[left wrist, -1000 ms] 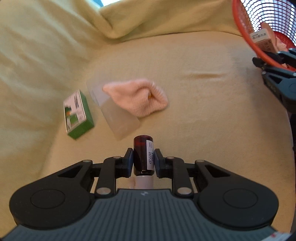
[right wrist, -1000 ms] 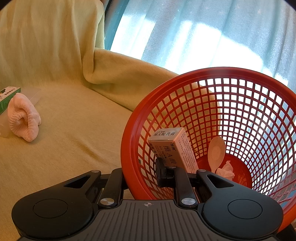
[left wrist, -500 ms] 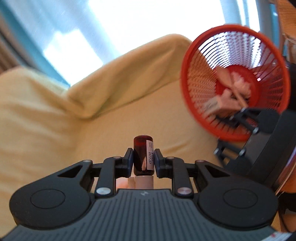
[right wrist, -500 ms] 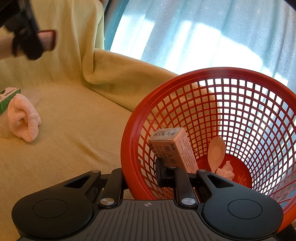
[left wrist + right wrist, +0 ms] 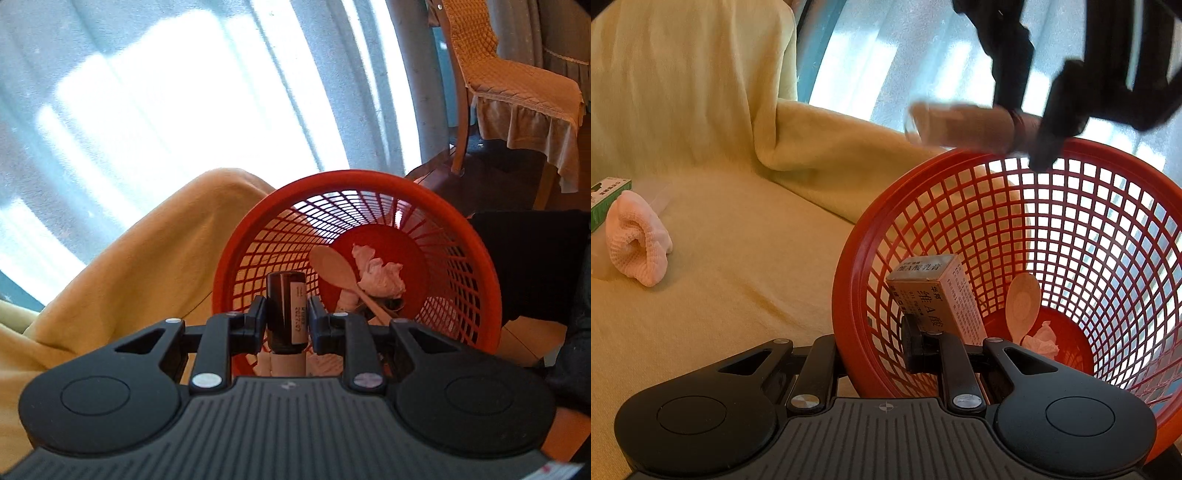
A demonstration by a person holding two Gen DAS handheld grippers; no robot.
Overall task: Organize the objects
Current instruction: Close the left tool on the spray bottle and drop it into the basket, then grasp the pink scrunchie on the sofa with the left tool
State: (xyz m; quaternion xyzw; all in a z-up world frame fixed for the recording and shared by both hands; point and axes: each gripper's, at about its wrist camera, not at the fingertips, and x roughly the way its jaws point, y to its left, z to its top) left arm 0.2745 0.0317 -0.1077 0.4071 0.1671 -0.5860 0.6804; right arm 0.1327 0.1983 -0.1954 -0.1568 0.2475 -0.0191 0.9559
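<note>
My left gripper (image 5: 285,319) is shut on a small dark bottle (image 5: 286,310) with a white label, held at the mouth of the tilted red mesh basket (image 5: 476,236). In the basket lie a wooden spoon (image 5: 332,271) and a crumpled tissue (image 5: 380,275). My right gripper (image 5: 875,350) is shut on the basket's rim (image 5: 849,332) and holds it tilted. In the right wrist view a tan carton (image 5: 934,295), the spoon (image 5: 1021,304) and the tissue (image 5: 1041,339) lie inside, and the left gripper with the bottle (image 5: 964,127) is blurred above the rim.
A pink knitted cloth (image 5: 637,238), a green box (image 5: 605,199) and a clear plastic piece (image 5: 659,194) lie on the yellow-covered sofa (image 5: 738,288). Curtains (image 5: 147,92) hang behind. A covered chair (image 5: 517,92) stands at far right.
My left gripper has lifted the bottle off the sofa and swung it right, up to the basket's mouth. My right gripper and the basket have stayed in place.
</note>
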